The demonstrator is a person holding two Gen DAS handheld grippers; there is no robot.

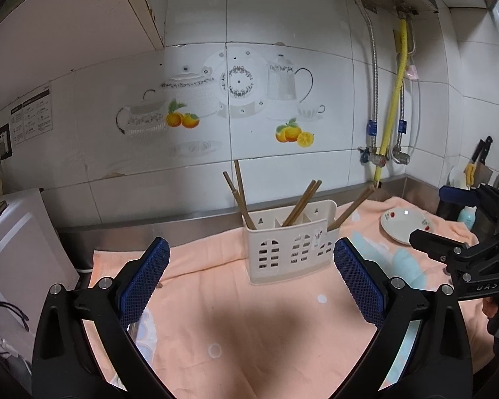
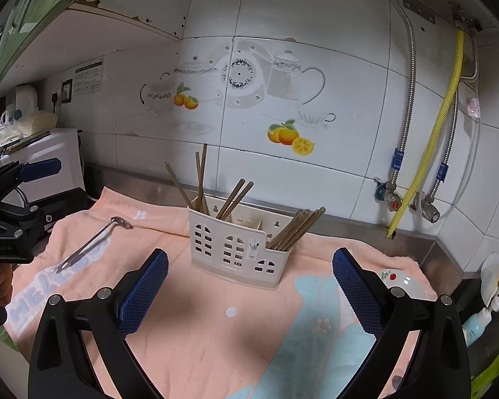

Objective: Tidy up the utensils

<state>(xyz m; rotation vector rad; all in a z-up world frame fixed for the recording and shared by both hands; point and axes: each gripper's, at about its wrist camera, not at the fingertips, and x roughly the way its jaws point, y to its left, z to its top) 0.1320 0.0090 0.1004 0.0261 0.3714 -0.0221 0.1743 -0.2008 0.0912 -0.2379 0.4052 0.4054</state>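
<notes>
Both claws sit closest to the lens: the left claw (image 1: 251, 286) and the right claw (image 2: 249, 294) each have their blue-padded fingers spread wide with nothing between them, just hanging over the peach towel (image 2: 216, 332) that covers the surface. Past them, in the middle of the towel, stands the white utensil holder (image 2: 239, 249), a plastic caddy with little window cutouts and a few compartments. Wooden chopsticks (image 2: 201, 183) lean out of it: a few in the left compartment, a pair (image 2: 236, 198) in the middle one, and a bundle (image 2: 297, 229) tilting right out of the low right-hand section. Off to the left on the towel lies a metal spoon (image 2: 93, 244), flat, well apart from the holder, handle pointing toward the near edge. On the right side of the towel there's a small white plate (image 1: 406, 226) with a red fruit print, nothing on it as far as I can see. Far side is a white tiled wall (image 1: 282, 33) with teapot-and-oranges decals, and a yellow hose (image 2: 429, 146) plus metal pipes running down at the right. In the right wrist view, the person's hand (image 2: 0, 286) shows at the left edge, gripping the left handle.
</notes>
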